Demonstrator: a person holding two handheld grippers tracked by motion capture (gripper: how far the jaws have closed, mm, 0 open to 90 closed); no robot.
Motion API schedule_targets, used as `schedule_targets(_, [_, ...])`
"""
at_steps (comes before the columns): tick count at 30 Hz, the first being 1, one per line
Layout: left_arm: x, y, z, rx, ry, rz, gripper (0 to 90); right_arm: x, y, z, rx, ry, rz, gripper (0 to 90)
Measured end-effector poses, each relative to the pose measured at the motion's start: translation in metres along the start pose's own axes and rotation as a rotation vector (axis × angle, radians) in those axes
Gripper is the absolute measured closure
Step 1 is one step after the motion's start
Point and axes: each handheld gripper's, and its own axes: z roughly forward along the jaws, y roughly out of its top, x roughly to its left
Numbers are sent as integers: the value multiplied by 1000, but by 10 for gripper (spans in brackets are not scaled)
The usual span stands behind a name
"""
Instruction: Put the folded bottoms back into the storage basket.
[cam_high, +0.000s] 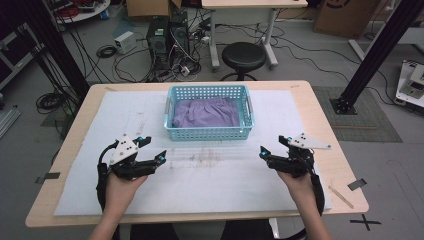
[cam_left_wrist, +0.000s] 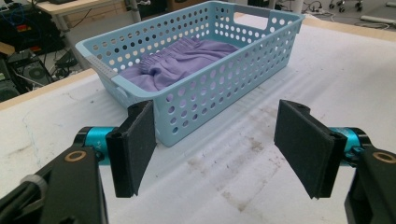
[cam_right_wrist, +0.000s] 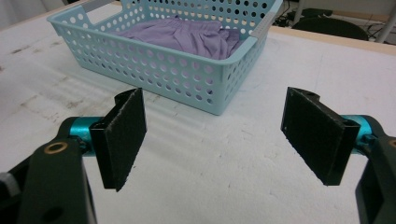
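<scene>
A light blue perforated basket (cam_high: 210, 134) stands at the back middle of the table. A crumpled purple cloth (cam_high: 207, 112) lies inside it. My left gripper (cam_high: 153, 149) rests low over the mat at the front left, open, with nothing between its pads. My right gripper (cam_high: 273, 146) sits at the front right, also open and holding nothing. In the left gripper view the gripper (cam_left_wrist: 219, 149) faces a corner of the basket (cam_left_wrist: 205, 98), with the cloth (cam_left_wrist: 182, 63) behind the wall. In the right gripper view the gripper (cam_right_wrist: 217, 140) faces the basket (cam_right_wrist: 154, 70) and the cloth (cam_right_wrist: 187, 35) from a short way off.
A white mat (cam_high: 215, 175) with dirty smudges covers most of the wooden table (cam_high: 320, 125). A thin wooden stick (cam_high: 341, 196) lies near the right front corner. Behind the table are a black stool (cam_high: 243, 56), computer towers (cam_high: 167, 37) and floor cables.
</scene>
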Motion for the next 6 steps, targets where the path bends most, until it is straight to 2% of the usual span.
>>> schedule_targets(6, [-1, 0, 1, 5, -1, 2, 295, -1, -1, 0, -2, 2, -2, 225])
